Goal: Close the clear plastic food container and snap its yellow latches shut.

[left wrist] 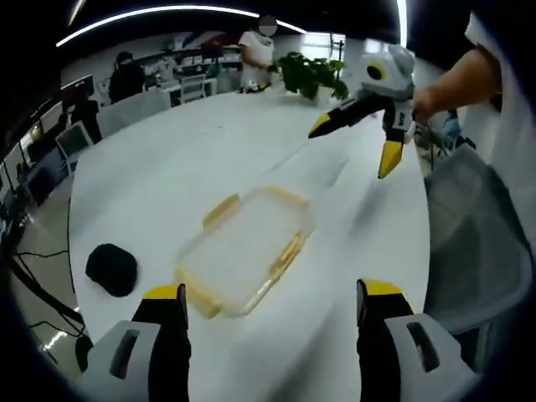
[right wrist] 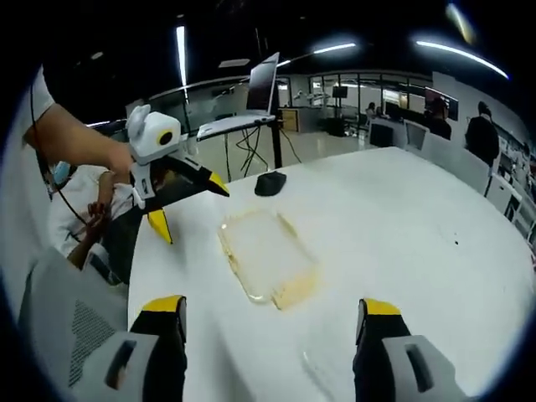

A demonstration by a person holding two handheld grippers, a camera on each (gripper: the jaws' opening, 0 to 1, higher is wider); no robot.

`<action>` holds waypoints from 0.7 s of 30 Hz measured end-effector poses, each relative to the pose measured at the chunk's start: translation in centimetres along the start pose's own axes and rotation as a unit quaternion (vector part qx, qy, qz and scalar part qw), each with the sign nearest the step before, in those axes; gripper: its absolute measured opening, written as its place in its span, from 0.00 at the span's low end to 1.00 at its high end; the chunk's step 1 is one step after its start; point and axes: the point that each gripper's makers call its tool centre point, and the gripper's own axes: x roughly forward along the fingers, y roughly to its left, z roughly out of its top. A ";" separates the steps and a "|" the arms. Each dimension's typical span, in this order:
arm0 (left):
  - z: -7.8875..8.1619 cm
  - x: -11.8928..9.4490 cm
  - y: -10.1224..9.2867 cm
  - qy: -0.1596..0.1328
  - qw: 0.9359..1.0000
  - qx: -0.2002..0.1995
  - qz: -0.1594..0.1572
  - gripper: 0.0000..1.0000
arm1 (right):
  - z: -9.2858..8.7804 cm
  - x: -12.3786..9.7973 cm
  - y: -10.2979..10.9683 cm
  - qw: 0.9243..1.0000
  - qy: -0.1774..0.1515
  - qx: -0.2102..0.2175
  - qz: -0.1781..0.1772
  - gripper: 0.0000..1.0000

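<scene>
The clear plastic container (left wrist: 247, 251) lies flat on the white table (left wrist: 167, 167), with yellow latches along its edges. I cannot tell if the latches are snapped. My left gripper (left wrist: 273, 293) is open, just short of the container's near end. My right gripper (left wrist: 356, 146) hangs open above the table beyond the container, held by a hand. In the right gripper view the container (right wrist: 266, 255) sits ahead of my open right gripper (right wrist: 272, 306). The left gripper (right wrist: 191, 208) is open to the container's left, above the table edge.
A small black object (left wrist: 109, 268) lies beside the container, also seen as the black object (right wrist: 270, 182). A potted plant (left wrist: 314, 74) stands at the table's far end. Grey chairs (left wrist: 469, 243) flank the table edge. People stand and sit in the background.
</scene>
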 end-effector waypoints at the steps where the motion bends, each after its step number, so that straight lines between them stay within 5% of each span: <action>1: -0.2 0.1 0.3 0.004 1.000 0.004 -0.002 0.81 | 0.1 0.3 -0.1 1.000 0.002 -0.007 0.003 0.83; 13: -0.8 0.3 1.5 0.022 0.999 0.020 -0.012 0.79 | -0.1 1.7 -0.9 0.999 0.025 -0.038 0.025 0.81; 21: -1.2 0.3 2.7 0.036 0.999 0.037 -0.017 0.76 | 1.4 2.3 -1.5 0.998 0.025 -0.047 0.034 0.79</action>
